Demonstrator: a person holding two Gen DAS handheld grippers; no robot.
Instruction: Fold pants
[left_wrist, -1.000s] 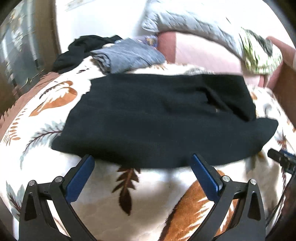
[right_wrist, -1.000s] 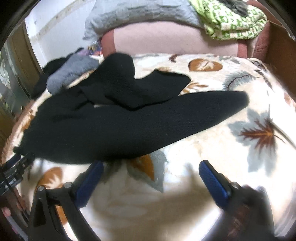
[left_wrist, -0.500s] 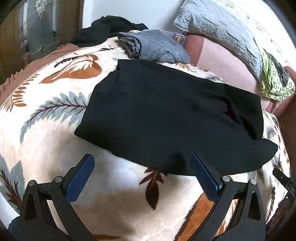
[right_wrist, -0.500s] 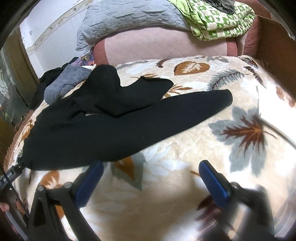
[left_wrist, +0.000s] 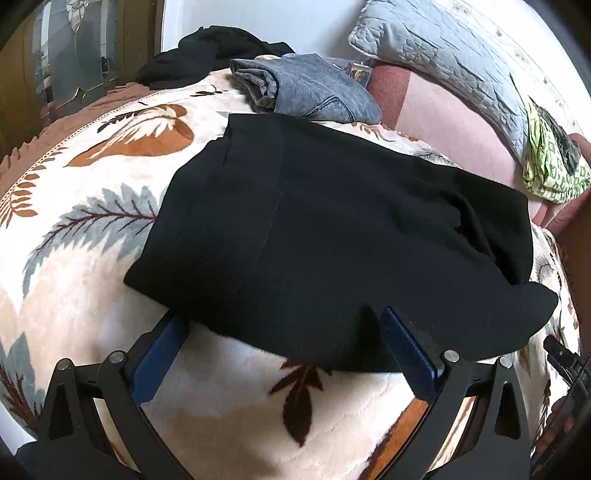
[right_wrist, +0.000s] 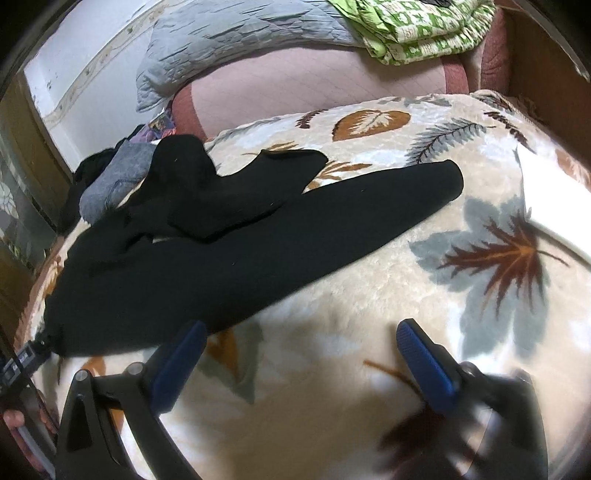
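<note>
Left wrist view shows the black knit pants (left_wrist: 332, 229) spread across the middle of the frame on a plush cream bed blanket printed with brown and grey leaves (left_wrist: 92, 258). The left gripper (left_wrist: 280, 332) stands wide, holding nothing, its blue-padded fingers (left_wrist: 406, 350) at the near hem of the pants; the left tip looks tucked just under the cloth edge, though the dark fabric makes that hard to confirm. A folded grey denim garment (left_wrist: 310, 88) lies at the upper centre, touching the far edge of the pants, with a heap of black clothing (left_wrist: 207, 51) beyond it at the upper left. A grey quilted pillow (left_wrist: 443, 62) rests on a pink headboard cushion (left_wrist: 443, 122) at the upper right.

Right wrist view has the pants (right_wrist: 229, 251) running from the lower left up toward the centre right, one leg lying long and the other crumpled on top. The right gripper (right_wrist: 299, 332) is also wide and empty, over bare blanket (right_wrist: 369, 295), its left finger just beside the pants' near edge. A green-and-white patterned cloth (right_wrist: 417, 26) sits at the top
</note>
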